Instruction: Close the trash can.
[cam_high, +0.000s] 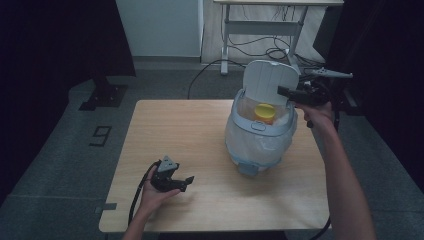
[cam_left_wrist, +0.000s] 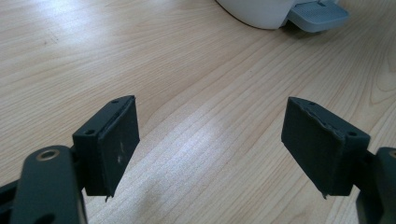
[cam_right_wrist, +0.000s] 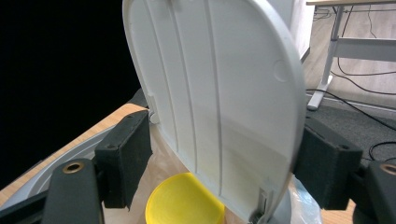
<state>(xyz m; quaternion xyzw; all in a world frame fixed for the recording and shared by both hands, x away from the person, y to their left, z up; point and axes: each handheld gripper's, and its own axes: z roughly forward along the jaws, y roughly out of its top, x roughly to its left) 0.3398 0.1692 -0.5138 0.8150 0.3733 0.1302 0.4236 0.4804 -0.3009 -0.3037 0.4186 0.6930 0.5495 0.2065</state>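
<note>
A white pedal bin (cam_high: 260, 135) lined with a clear bag stands on the right half of the wooden table (cam_high: 175, 130). Its lid (cam_high: 267, 80) stands upright and open. A yellow round container (cam_high: 264, 111) lies inside. My right gripper (cam_high: 283, 91) is open at the lid's right edge. In the right gripper view its pads sit either side of the lid's ribbed inner face (cam_right_wrist: 219, 84), with the yellow container (cam_right_wrist: 184, 200) below. My left gripper (cam_high: 186, 181) rests open on the table near the front left, holding nothing. The left gripper (cam_left_wrist: 210, 140) faces the bin's pedal (cam_left_wrist: 317, 14).
Behind the table, a white desk frame (cam_high: 260, 30) stands over loose cables on the floor. Black curtains hang on both sides. A floor mark shaped like a 9 (cam_high: 101, 135) lies left of the table.
</note>
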